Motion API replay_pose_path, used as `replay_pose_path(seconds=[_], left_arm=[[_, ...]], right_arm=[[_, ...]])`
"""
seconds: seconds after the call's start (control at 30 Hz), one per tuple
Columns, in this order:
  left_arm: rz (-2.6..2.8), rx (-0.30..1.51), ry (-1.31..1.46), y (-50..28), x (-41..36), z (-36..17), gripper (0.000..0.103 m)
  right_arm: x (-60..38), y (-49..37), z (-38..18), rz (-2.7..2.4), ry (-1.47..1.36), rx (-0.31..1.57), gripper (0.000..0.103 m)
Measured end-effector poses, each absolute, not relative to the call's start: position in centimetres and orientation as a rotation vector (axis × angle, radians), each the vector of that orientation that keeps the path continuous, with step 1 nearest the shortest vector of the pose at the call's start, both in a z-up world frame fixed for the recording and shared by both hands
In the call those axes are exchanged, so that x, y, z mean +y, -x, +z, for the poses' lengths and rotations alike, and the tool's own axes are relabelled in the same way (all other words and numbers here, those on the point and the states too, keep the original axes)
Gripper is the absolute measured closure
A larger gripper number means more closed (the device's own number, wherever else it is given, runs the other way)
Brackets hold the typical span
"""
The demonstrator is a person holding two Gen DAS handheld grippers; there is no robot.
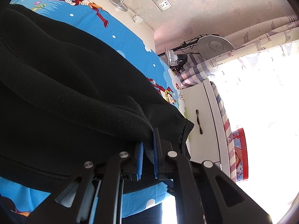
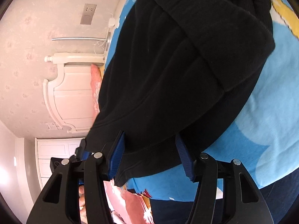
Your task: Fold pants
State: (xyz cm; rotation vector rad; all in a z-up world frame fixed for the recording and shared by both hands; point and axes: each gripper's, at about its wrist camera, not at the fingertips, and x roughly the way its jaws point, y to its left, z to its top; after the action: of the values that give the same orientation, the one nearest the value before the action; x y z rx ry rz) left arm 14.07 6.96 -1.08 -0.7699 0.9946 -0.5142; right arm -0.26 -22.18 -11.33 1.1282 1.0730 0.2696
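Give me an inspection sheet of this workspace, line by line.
Surface: bed with a blue cartoon-print sheet.
Job's things: black pants lying bunched on the sheet, in thick folds.
Clutter: pink patterned bedding at the bed's edge.
Grippers: left gripper shut on the pants' ribbed edge; right gripper parted, pants hem between its fingers, neither pad seen pressing.
Cables: white cord and plug near the wall; black cables by a lamp.
Surroundings: wall socket panel, white cabinet, patterned curtains at a bright window, white headboard, white door.
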Motion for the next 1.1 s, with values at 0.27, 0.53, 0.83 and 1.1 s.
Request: replay_pose_path(seconds=[0.27, 0.53, 0.83, 1.1], left_arm=[[-0.521, 0.988, 0.772, -13.8, 7.3, -0.7, 0.094], [-0.509, 1.043, 0.673, -12.1, 5.8, -1.9, 0.094], [-0.488, 1.148, 0.577, -9.6, 1.5, -7.2, 0.094], [-0.5, 1.048, 0.792, -9.3, 8.2, -7.2, 0.058]], right_arm=[[-27.1, -0.1, -10.1, 0.091, -1.107, 0.823, 0.057], [-27.4, -1.1, -2.8, 0.101, -0.737, 0.722, 0.09], [-30.6, -1.8, -9.5, 0.014, -0.739, 0.895, 0.091], [-30.9, -2.3, -9.5, 0.022, -0.741, 0.911, 0.09]])
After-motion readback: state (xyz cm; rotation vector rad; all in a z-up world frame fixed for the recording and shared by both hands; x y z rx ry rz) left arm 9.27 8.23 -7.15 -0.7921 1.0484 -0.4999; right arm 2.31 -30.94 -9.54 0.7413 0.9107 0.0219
